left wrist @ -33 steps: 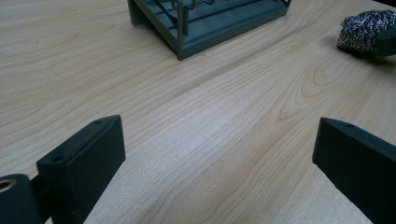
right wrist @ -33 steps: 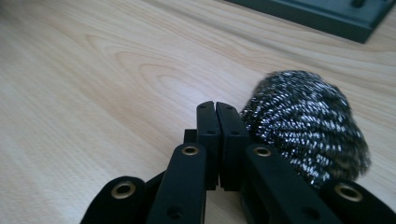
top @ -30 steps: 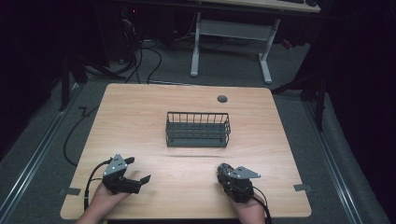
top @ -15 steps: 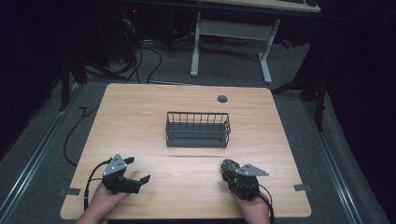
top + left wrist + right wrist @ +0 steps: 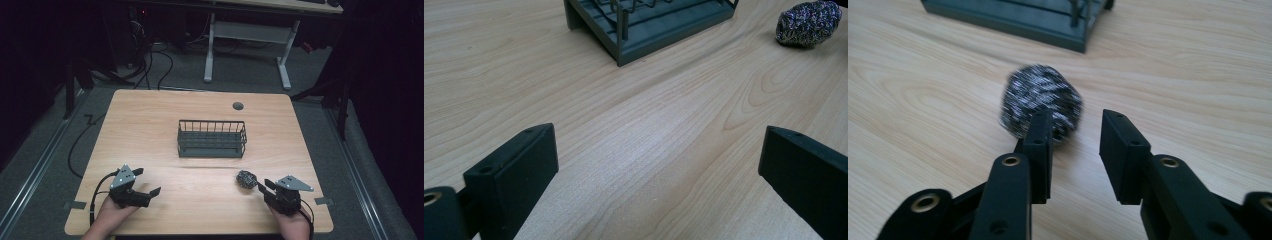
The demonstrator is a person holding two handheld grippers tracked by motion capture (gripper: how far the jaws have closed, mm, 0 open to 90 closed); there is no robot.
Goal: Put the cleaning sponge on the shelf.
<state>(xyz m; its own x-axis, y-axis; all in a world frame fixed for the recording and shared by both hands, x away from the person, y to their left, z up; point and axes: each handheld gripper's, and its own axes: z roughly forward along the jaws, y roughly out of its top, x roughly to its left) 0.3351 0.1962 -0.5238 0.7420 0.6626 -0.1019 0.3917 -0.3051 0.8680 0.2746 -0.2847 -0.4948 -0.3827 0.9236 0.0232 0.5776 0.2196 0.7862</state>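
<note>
A small ball of steel wool (image 5: pixel 246 178) lies on the wooden table (image 5: pixel 150 125), in front of the right end of a dark wire basket (image 5: pixel 212 138). My right gripper (image 5: pixel 264 186) sits just right of the ball, low over the table. In the right gripper view its jaws stand apart (image 5: pixel 1077 125) with nothing between them; the ball (image 5: pixel 1040 97) is just beyond the left jaw tip and looks blurred. My left gripper (image 5: pixel 147 181) rests near the front left, jaws wide open (image 5: pixel 656 160) over bare wood. The left gripper view shows the basket (image 5: pixel 644 30) and the ball (image 5: pixel 808 23) far ahead.
A round cable hole (image 5: pixel 238 106) sits near the table's far edge. Beyond the table stand a white desk frame (image 5: pixel 250 35) and cables on the dark floor. A cable (image 5: pixel 95 200) trails from the left gripper over the front edge.
My right gripper has let go of the steel wool ball and drawn back to the right, leaving the ball on the table. The left gripper has stayed still.
</note>
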